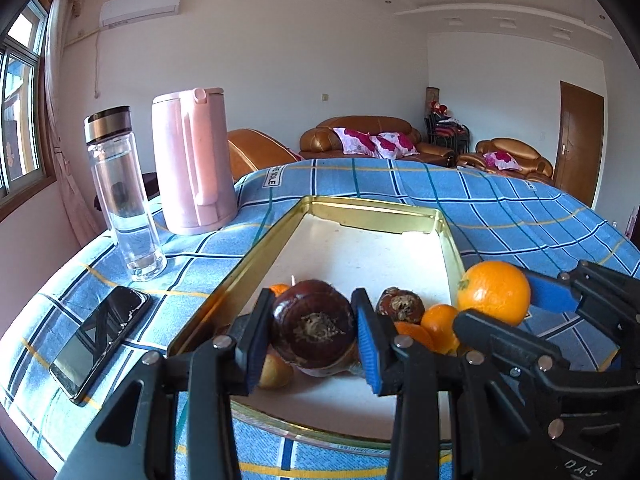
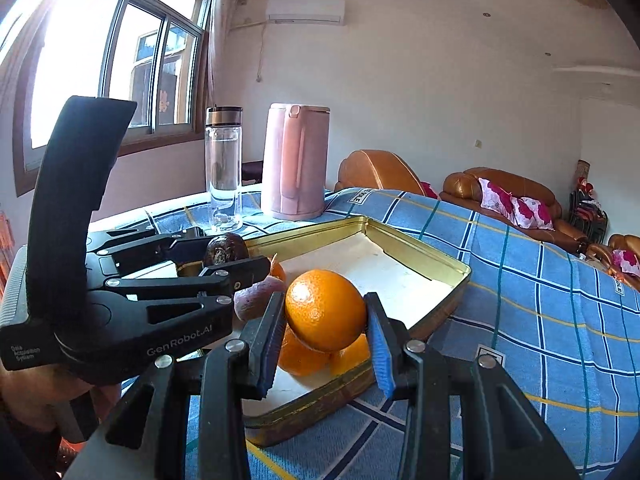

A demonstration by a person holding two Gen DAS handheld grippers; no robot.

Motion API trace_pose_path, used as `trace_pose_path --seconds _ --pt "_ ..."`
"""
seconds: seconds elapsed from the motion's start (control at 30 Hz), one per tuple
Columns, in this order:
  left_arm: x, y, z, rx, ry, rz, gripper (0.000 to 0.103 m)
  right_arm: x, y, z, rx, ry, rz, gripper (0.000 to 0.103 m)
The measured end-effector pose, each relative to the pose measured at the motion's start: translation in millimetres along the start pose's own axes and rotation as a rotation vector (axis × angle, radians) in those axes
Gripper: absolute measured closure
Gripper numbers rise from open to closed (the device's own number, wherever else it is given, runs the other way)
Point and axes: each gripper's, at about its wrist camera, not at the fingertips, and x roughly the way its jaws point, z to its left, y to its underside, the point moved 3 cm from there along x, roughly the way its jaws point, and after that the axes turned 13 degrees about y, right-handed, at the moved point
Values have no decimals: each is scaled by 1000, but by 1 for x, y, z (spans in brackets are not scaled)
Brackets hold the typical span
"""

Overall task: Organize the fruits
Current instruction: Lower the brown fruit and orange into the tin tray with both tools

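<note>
A gold metal tray lies on the blue checked cloth. My left gripper is shut on a dark brown round fruit and holds it over the tray's near end. A second brown fruit, small oranges and a yellowish fruit lie in the tray. My right gripper is shut on a large orange above the tray, over two small oranges. It also shows in the left wrist view, holding the orange.
A clear glass bottle and a pink kettle stand at the table's far left. A black phone lies left of the tray. Brown sofas with flowered cushions stand behind the table.
</note>
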Motion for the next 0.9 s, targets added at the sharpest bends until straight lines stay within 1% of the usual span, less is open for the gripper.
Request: trace_pose_path --seconds 0.23,0.63,0.9 --pt "0 3 8 -9 -9 18 62 7 0 7 -11 -20 29 62" --pt "9 10 12 -10 -18 75 62 20 6 14 -31 -54 88 62" --pt "9 10 10 5 -20 81 62 28 14 14 -6 -84 130 62"
